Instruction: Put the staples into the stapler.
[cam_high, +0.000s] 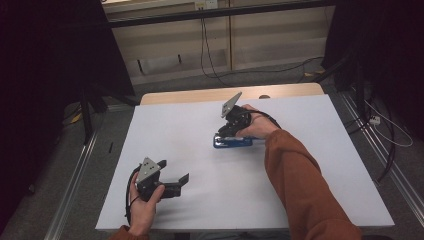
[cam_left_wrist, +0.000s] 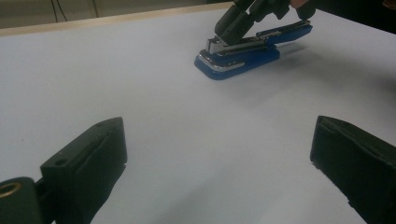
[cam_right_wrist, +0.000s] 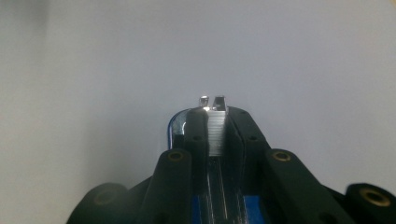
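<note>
Meanwhile, right gripper (cam_right_wrist: 218, 133) clamps the blue stapler's (cam_left_wrist: 238, 58) staple rail; left gripper (cam_left_wrist: 219, 154) gapes wide, empty.

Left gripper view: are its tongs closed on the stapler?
No. The left tongs stand wide apart over bare table, with the blue stapler lying farther off.

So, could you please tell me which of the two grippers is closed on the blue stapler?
The right gripper, reaching in from the far side, is clamped on the blue stapler; the left gripper sits open, nearer the person, holding nothing.
</note>
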